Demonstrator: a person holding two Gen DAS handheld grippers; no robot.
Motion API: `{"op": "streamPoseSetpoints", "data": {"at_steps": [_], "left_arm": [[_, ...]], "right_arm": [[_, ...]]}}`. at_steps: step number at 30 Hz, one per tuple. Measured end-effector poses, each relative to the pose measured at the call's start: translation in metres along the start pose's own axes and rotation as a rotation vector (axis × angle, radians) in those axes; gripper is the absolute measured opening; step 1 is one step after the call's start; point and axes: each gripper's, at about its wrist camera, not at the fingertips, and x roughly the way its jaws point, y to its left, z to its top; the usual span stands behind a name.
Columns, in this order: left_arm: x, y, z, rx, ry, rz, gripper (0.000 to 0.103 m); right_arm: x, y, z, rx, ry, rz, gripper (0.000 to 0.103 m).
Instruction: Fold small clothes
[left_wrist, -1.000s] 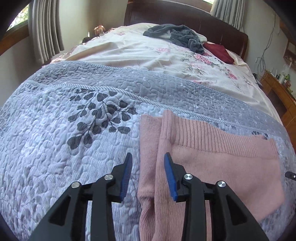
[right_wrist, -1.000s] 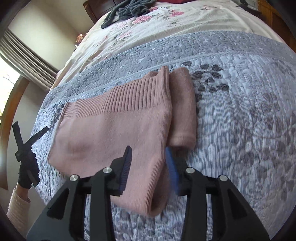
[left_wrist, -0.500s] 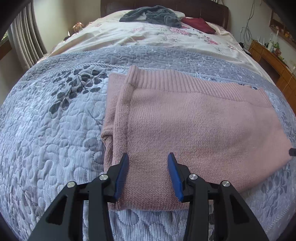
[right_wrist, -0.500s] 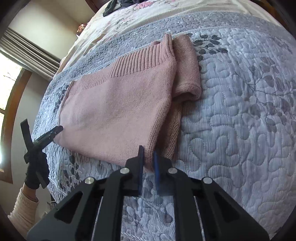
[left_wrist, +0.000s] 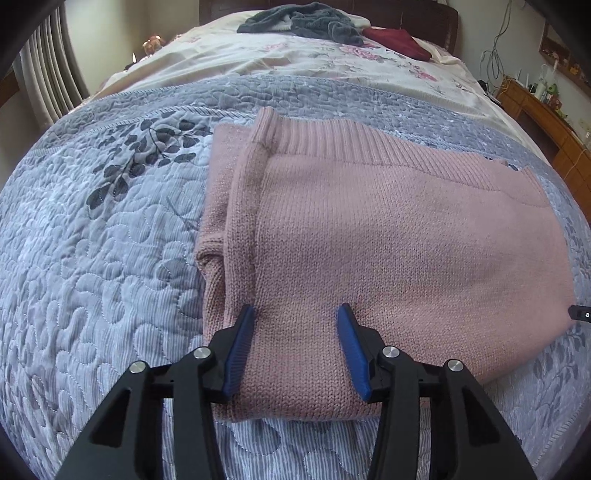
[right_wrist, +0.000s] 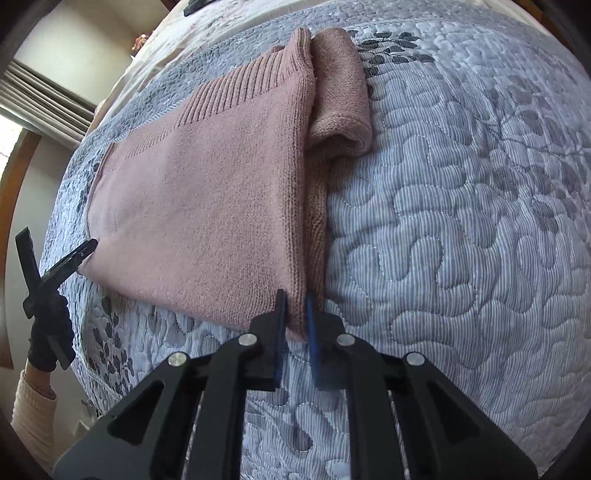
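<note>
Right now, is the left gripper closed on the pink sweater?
No, the left gripper is open, its blue fingers spread apart over the pink sweater.

Right tongs (right_wrist: 295, 314) pinching near corner of pink sweater (right_wrist: 207, 195), grey quilt (right_wrist: 461, 221), other tongs (right_wrist: 70, 258) at far corner

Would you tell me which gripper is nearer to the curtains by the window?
Left. The left gripper is open at the pink sweater's near edge, on the side of the curtains. The right gripper pinches a sweater corner farther from them.
</note>
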Motion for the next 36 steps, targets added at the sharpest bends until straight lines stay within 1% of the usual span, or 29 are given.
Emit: {"op": "streamPoseSetpoints", "data": {"at_steps": [2, 4, 5, 6, 8, 11, 13, 16, 19, 22, 24, 26, 27, 28, 29, 30, 33, 36], "left_arm": [[-0.004, -0.001, 0.005, -0.012, 0.009, -0.005, 0.048], [-0.012, -0.004, 0.011, -0.020, -0.010, -0.031, 0.048], [-0.015, -0.007, 0.014, -0.018, -0.022, -0.039, 0.048], [-0.018, -0.011, 0.018, -0.012, -0.032, -0.046, 0.049], [-0.019, -0.017, 0.027, -0.007, -0.039, -0.064, 0.050], [-0.015, -0.023, 0.039, -0.016, -0.039, -0.086, 0.051], [-0.009, -0.026, 0.045, -0.026, -0.033, -0.101, 0.051], [0.004, -0.028, 0.050, -0.032, -0.011, -0.114, 0.051], [0.015, -0.028, 0.052, -0.031, 0.006, -0.110, 0.051], [0.019, -0.028, 0.053, -0.027, 0.002, -0.111, 0.051], [0.022, -0.027, 0.052, -0.034, 0.006, -0.119, 0.053], [0.024, -0.024, 0.052, -0.047, 0.006, -0.131, 0.053], [0.025, -0.023, 0.051, -0.052, 0.006, -0.135, 0.053], [0.026, -0.022, 0.051, -0.054, 0.005, -0.138, 0.053], [0.026, -0.022, 0.050, -0.053, 0.005, -0.138, 0.053], [0.027, -0.023, 0.050, -0.050, 0.005, -0.138, 0.054], [0.028, -0.024, 0.049, -0.038, 0.003, -0.136, 0.054], [0.029, -0.025, 0.048, -0.032, -0.001, -0.135, 0.055]], "right_arm": [[-0.011, -0.003, 0.006, 0.024, -0.012, 0.038, 0.025], [-0.023, -0.005, 0.014, 0.040, -0.048, 0.062, 0.050], [-0.028, -0.006, 0.019, 0.047, -0.065, 0.072, 0.054], [-0.032, -0.008, 0.024, 0.055, -0.079, 0.078, 0.056], [-0.033, -0.013, 0.035, 0.081, -0.078, 0.098, 0.056], [-0.023, -0.027, 0.046, 0.142, -0.059, 0.150, 0.057], [-0.013, -0.034, 0.050, 0.182, -0.041, 0.190, 0.057], [0.000, -0.040, 0.054, 0.211, -0.033, 0.222, 0.056], [0.011, -0.043, 0.059, 0.226, -0.041, 0.254, 0.055], [0.019, -0.043, 0.064, 0.240, -0.060, 0.283, 0.055], [0.025, -0.041, 0.070, 0.249, -0.070, 0.303, 0.052], [0.029, -0.039, 0.075, 0.253, -0.078, 0.306, 0.051], [0.031, -0.039, 0.077, 0.257, -0.083, 0.310, 0.047], [0.033, -0.039, 0.078, 0.266, -0.084, 0.317, 0.040], [0.036, -0.040, 0.079, 0.277, -0.083, 0.319, 0.036], [0.038, -0.041, 0.079, 0.285, -0.084, 0.318, 0.030], [0.042, -0.046, 0.077, 0.297, -0.096, 0.327, 0.024], [0.043, -0.045, 0.074, 0.279, -0.110, 0.309, 0.022]]}}
